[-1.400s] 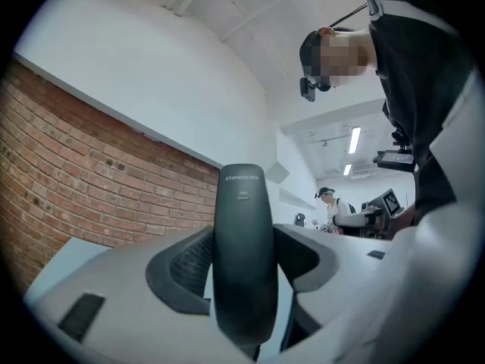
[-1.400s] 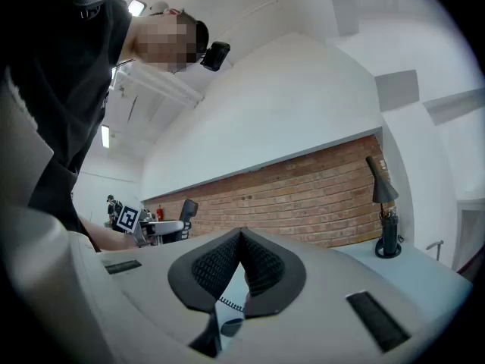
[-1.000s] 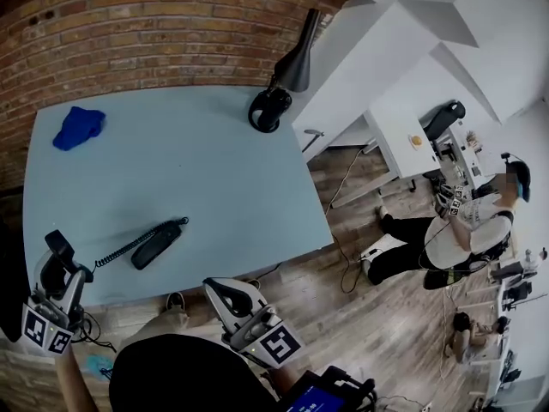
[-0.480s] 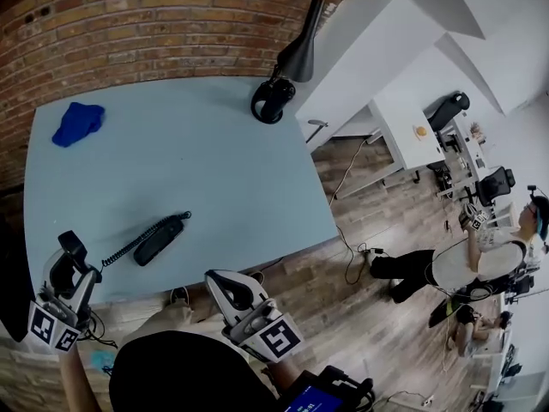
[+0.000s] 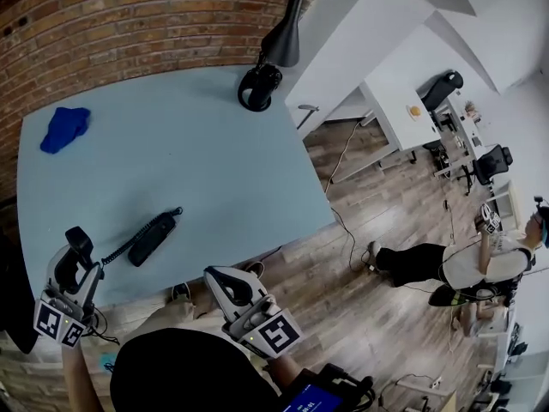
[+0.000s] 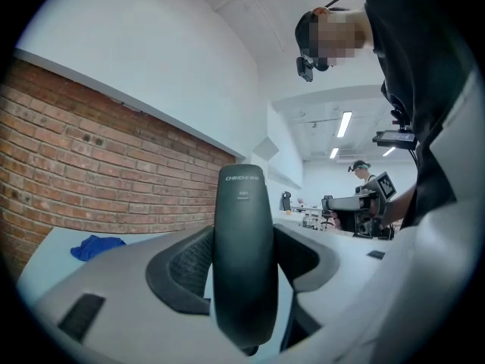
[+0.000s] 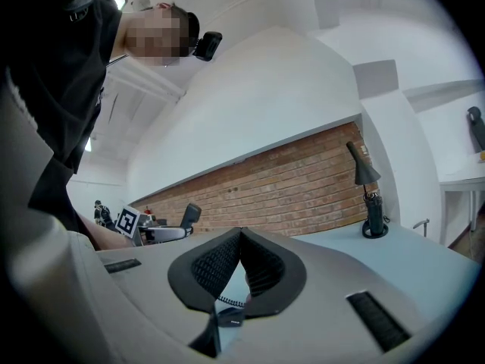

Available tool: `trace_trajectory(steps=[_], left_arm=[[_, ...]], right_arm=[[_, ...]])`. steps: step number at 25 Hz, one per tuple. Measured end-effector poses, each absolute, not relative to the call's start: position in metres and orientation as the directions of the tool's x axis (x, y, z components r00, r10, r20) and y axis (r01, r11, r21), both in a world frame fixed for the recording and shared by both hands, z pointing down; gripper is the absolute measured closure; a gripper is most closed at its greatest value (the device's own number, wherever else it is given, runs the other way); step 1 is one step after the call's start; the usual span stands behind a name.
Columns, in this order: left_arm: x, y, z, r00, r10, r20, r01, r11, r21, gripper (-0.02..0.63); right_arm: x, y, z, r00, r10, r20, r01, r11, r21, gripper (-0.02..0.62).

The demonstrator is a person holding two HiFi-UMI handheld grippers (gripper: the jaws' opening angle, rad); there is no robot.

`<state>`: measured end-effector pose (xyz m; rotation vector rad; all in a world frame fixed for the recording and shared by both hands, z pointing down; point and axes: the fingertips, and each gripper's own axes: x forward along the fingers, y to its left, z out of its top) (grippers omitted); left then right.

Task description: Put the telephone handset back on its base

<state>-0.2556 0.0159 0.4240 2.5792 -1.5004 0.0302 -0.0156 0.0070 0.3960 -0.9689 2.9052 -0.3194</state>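
Two claws hover at the near edge of a pale blue surface (image 5: 206, 153). The left claw (image 5: 75, 263), held off the near-left corner, stands wide and is clamped on the black telephone handset (image 6: 242, 264). In the left gripper view both ribbed pads press against the handset's sides. The handset stands upright between them, its long axis crossing the line of the grip and its printed end pointing up.

The right claw (image 7: 241, 237) is pinched together at the tips and holds nothing. It sits close to the person's body, just short of the surface's front edge.

The slim black base (image 5: 153, 239) lies flat on the surface near that front edge, a little ahead of the left claw and apart from it. Its long axis runs on a diagonal, from the near left to the far right. A coiled cord (image 5: 116, 252) trails from the base back towards the left claw.

A crumpled blue cloth (image 5: 64, 129) lies at the far left of the surface, and a black desk lamp (image 5: 268, 54) stands at its far right corner, before a brick wall (image 5: 129, 15). On the wooden floor (image 5: 360, 230) to the right, well away from the surface, another person (image 5: 463, 264) is at work.
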Motion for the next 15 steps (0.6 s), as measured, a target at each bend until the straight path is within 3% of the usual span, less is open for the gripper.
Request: trace_trajectory(steps=[15], left_arm=[[-0.228,-0.02,0.493,0.526,-0.811,0.257,-0.85,-0.507,0.142,0.327]], right_arm=[[0.013,0.003,0.415,-0.747,-0.662,0.052,-0.652,0.716,-0.25,0.578]])
